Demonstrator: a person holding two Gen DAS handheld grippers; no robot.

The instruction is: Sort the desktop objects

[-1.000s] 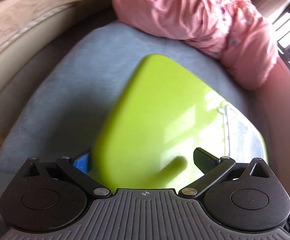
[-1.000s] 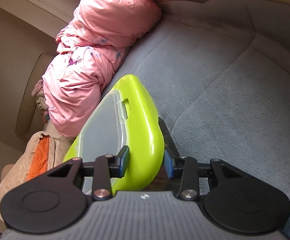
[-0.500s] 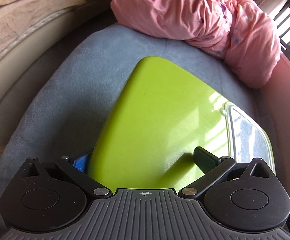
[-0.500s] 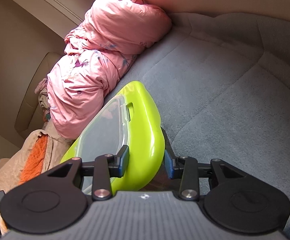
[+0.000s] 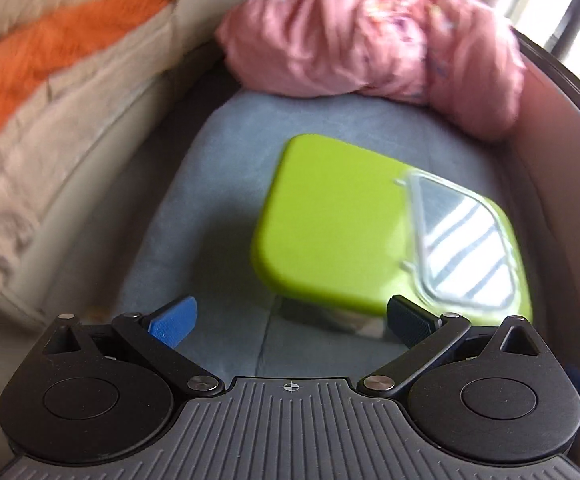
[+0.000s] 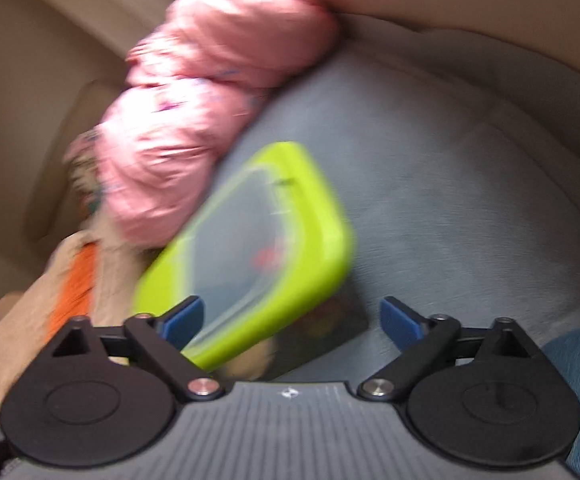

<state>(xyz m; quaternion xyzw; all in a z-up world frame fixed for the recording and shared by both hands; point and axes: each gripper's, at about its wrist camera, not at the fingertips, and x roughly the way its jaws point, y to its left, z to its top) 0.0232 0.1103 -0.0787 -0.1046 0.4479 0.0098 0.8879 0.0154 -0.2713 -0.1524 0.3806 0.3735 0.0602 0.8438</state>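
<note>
A lime-green box with a clear lid (image 5: 337, 224) lies on the grey sofa cushion (image 5: 218, 184), partly resting on something flat and dark under its near edge. My left gripper (image 5: 290, 322) is open and empty, just in front of the box. In the right wrist view the same box (image 6: 290, 248) lies tilted on the cushion (image 6: 469, 208), and a dark flat item (image 6: 329, 320) shows under it. My right gripper (image 6: 293, 318) is open and empty, pulled back from the box. Both views are blurred by motion.
A crumpled pink quilt (image 5: 369, 28) lies behind the box, also in the right wrist view (image 6: 210, 128). Beige and orange cloths (image 5: 50, 80) lie on the left. The sofa's armrest (image 5: 549, 152) rises on the right.
Both grippers have opened and let go of the green box. It now lies on the cushion. Both grippers have drawn back from it.
</note>
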